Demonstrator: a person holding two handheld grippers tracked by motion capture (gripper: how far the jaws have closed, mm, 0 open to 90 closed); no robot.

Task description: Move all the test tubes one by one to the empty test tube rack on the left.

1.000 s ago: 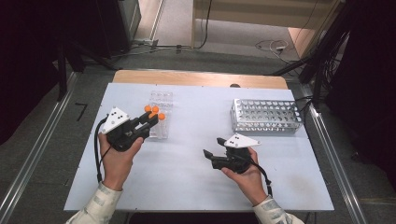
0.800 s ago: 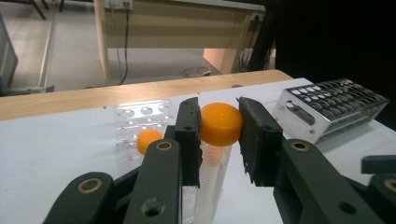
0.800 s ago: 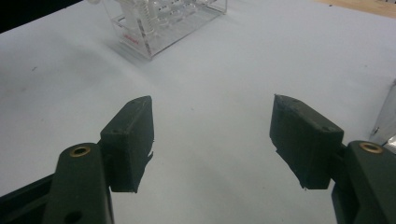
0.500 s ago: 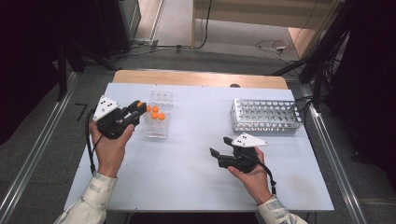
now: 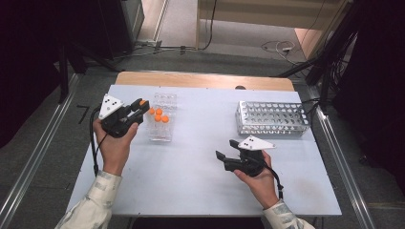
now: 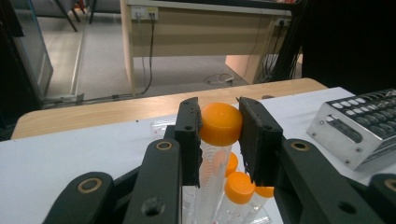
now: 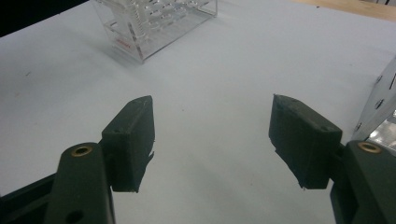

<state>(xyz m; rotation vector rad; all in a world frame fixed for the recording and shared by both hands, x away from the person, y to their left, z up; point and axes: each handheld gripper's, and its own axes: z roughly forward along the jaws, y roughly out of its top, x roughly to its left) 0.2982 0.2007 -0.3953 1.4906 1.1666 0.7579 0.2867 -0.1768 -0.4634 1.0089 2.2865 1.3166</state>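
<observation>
My left gripper (image 5: 141, 105) is shut on the orange cap of a clear tube (image 6: 220, 123), at the left side of a clear plastic rack (image 5: 161, 129). The tube's body runs down between the jaws and its lower end is hidden behind them. Three more orange-capped tubes (image 5: 159, 114) stand in the clear rack, and their caps (image 6: 239, 186) are in the left gripper view just behind the held tube. My right gripper (image 5: 226, 149) hovers over the bare white table (image 5: 191, 181), jaws wide apart and empty. In its own view the right gripper (image 7: 212, 135) points at the clear rack (image 7: 154, 23).
A metal tube rack (image 5: 272, 118) with many empty holes stands at the back right of the table, also seen as the metal rack (image 6: 359, 126) beyond the left jaws and its edge (image 7: 385, 107). A wooden strip (image 5: 205, 80) borders the table's far edge.
My left gripper has moved left and slightly farther back, carrying the orange-capped tube away from the other caps. The right hand has barely shifted.
</observation>
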